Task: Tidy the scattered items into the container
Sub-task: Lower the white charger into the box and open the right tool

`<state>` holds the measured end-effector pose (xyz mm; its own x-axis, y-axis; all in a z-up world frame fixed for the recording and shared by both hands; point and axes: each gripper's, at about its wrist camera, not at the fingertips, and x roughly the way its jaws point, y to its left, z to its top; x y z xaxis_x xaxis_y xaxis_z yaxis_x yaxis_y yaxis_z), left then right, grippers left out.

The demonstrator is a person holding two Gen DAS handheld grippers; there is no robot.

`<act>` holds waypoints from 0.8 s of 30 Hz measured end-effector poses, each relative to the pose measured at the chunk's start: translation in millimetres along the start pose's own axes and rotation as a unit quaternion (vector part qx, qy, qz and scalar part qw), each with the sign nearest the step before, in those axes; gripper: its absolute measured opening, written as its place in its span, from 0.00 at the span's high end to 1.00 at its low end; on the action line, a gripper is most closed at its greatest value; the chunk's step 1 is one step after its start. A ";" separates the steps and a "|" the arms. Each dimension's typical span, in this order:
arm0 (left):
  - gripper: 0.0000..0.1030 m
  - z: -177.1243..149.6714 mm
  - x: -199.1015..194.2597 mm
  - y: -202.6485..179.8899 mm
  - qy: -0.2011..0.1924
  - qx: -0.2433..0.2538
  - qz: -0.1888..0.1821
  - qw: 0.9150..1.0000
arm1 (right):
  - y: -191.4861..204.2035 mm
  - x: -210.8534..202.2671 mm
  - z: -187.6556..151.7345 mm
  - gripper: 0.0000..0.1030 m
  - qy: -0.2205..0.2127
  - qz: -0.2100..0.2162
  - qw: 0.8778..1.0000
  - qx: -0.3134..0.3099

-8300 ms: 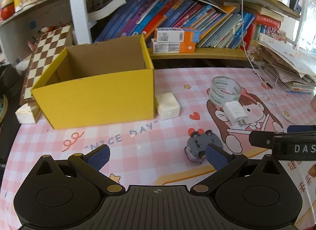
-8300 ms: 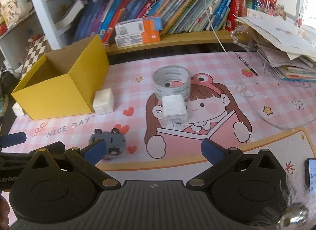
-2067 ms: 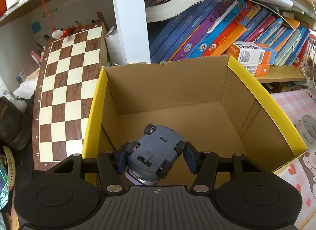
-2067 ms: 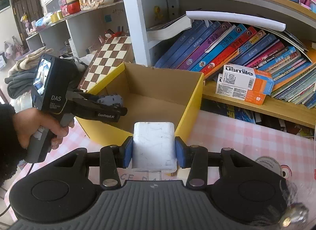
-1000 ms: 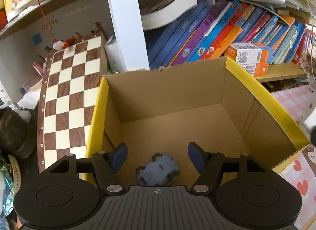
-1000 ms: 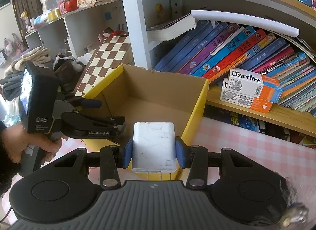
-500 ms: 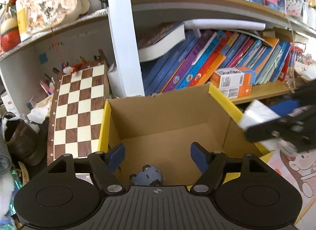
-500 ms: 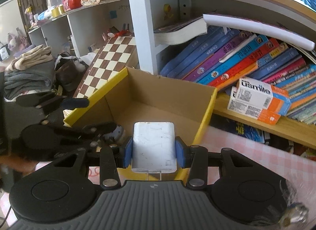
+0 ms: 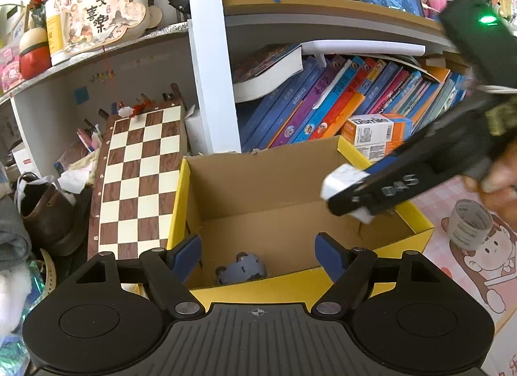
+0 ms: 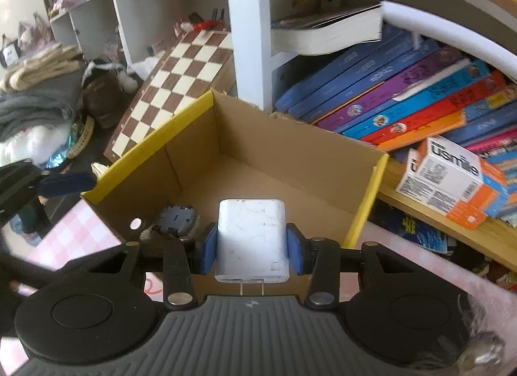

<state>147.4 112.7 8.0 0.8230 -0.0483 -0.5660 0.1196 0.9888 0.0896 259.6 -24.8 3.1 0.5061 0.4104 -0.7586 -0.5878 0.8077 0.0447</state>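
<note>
The yellow cardboard box (image 9: 326, 276) stands open on the pink mat. A grey toy car (image 9: 241, 270) lies on its wheels-up side on the box floor, near the front left corner; the right wrist view shows the car (image 10: 176, 213) too. My left gripper (image 9: 258, 255) is open and empty, pulled back above the box's near wall. My right gripper (image 10: 252, 246) is shut on a white plug charger (image 10: 252, 240), held over the box's right rim. In the left wrist view the charger (image 9: 344, 180) hangs above the box's right side.
A chessboard (image 9: 139, 179) leans against the shelf left of the box. Books (image 9: 339, 108) and an orange-and-white carton (image 9: 374, 132) fill the shelf behind. A roll of tape (image 9: 470, 224) stands on the pink mat (image 9: 458, 266) to the right. A brown shoe (image 9: 48, 214) lies at left.
My left gripper released the toy car into the box and has drawn back and up. My right gripper has carried the charger from the front of the box to above its opening.
</note>
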 end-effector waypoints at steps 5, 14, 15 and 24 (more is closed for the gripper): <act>0.23 -3.2 -2.0 -1.8 0.000 0.005 -0.005 1.000 | -0.2 30.9 10.0 0.60 0.031 -0.002 0.999 -0.032; 0.23 -8.0 -3.3 -5.4 0.002 0.015 -0.015 1.000 | 1.8 65.6 18.3 0.60 0.077 0.012 0.996 -0.053; 0.23 -8.4 -2.9 -5.2 0.003 0.014 -0.015 1.000 | 2.0 67.7 18.0 0.60 0.083 0.015 0.995 -0.055; 0.23 -8.6 0.5 -4.8 0.009 0.011 -0.012 1.000 | -1.0 78.6 11.5 0.60 0.124 0.023 0.991 -0.052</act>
<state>142.5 109.1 0.2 0.8102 -0.0694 -0.5821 0.1511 0.9841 0.0930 307.2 11.5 -49.1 0.3150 0.3186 -0.8940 -0.6744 0.7380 0.0254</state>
